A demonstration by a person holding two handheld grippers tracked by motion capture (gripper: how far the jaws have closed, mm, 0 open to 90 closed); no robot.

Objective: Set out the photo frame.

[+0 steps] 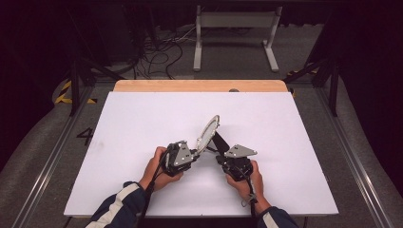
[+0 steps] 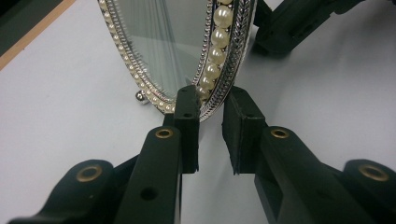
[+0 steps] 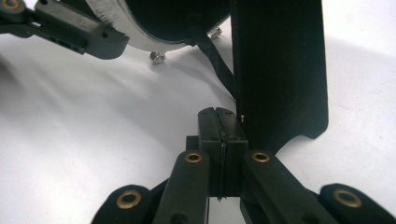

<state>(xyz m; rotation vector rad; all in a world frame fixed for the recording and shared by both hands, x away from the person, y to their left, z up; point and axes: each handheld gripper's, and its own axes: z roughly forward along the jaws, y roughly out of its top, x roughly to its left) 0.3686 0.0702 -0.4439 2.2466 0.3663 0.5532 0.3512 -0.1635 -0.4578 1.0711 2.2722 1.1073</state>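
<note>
An oval mirror [image 1: 209, 130] with a pearl-and-silver rim stands tilted on the white table [image 1: 142, 118], propped by a black back stand [image 1: 219, 142]. My left gripper [image 1: 196, 153] is at its lower rim. In the left gripper view the glass [image 2: 163, 46] rises ahead, and the gripper [image 2: 210, 100] is shut on the rim's bottom edge, close to a small ball foot [image 2: 139, 95]. My right gripper [image 1: 222, 154] sits behind the mirror. In its own view the right gripper [image 3: 219, 114] is shut with nothing between the pads, just left of the stand [image 3: 280, 70]. The mirror's back [image 3: 177, 18] is above.
A bare wooden strip [image 1: 199, 85] runs along the table's far edge. Beyond it on the floor are a white metal frame [image 1: 235, 28] and loose cables [image 1: 157, 52]. Both of the person's hands rest near the table's front middle.
</note>
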